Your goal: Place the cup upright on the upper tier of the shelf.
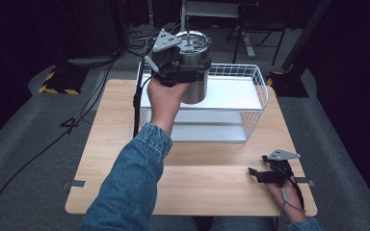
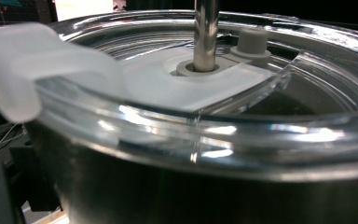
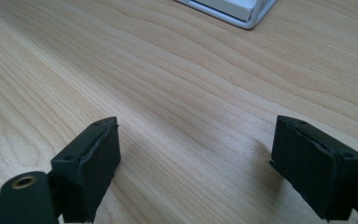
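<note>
A steel tumbler with a clear lid and a metal straw is held in the air above the near left corner of the white wire basket. My left gripper is shut on its upper wall from the left side, with the rim right against its camera. A frosted tab sticks up from the lid's edge. My right gripper rests low on the wooden table at the front right. In the right gripper view it is open, with bare wood between the jaws.
The wire basket stands at the back middle of the table, with a white shelf inside it; its corner shows beyond my right gripper. A black stand rises at the basket's left. Dark floor and cables surround the table.
</note>
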Demonstrator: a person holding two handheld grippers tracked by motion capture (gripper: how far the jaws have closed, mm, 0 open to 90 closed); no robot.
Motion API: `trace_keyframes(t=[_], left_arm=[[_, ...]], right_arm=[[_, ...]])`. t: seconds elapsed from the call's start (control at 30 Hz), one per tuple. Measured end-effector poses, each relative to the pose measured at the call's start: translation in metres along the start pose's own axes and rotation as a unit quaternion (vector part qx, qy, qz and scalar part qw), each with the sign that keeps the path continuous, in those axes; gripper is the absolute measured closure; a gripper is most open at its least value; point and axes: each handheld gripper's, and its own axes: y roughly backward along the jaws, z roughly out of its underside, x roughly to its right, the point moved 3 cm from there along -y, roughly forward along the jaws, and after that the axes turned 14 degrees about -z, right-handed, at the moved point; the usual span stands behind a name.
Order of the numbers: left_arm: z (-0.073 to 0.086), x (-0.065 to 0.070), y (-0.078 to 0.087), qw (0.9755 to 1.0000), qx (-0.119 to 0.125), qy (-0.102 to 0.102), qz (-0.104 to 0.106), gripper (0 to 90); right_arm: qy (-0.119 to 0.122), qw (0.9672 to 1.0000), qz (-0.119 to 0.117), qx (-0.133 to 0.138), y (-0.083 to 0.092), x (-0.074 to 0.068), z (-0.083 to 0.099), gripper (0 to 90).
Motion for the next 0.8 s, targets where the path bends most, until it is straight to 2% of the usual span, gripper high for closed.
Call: trace_keyframes(t=[0.17,0.23,0.27,0.4,0.57,0.7,0.8], left_arm=[[-0.006,0.006,-0.013,1.0000,-0.003,-0.007,0.002,3.7],[-0.009,0.009,-0.021,0.9998,-0.014,-0.010,0.008,3.7],[-0.012,0.012,-0.025,0.9998,-0.013,-0.017,0.007,3.7],[-0.014,0.015,-0.032,0.9998,-0.012,-0.016,0.008,3.6],[-0.013,0.015,-0.045,0.9998,-0.016,-0.013,-0.001,3.7],[-0.011,0.012,-0.057,0.9994,-0.018,-0.026,-0.010,3.7],[-0.008,0.008,-0.065,0.9996,-0.013,-0.019,-0.017,3.6]], right_arm=[[0.000,1.0000,-0.001,0.000,0.000,0.000,0.000,16.1],[0.000,1.0000,-0.002,0.001,0.000,0.000,0.000,16.2],[0.000,1.0000,-0.002,0.000,0.000,0.000,0.000,16.2],[0.000,1.0000,-0.002,0.000,0.000,0.000,0.000,16.3],[-0.001,1.0000,-0.003,-0.001,0.000,0.000,0.000,16.5],[0.000,1.0000,-0.003,0.000,0.000,0.000,0.000,16.7],[-0.001,1.0000,-0.004,0.000,0.000,0.000,0.000,16.7]])
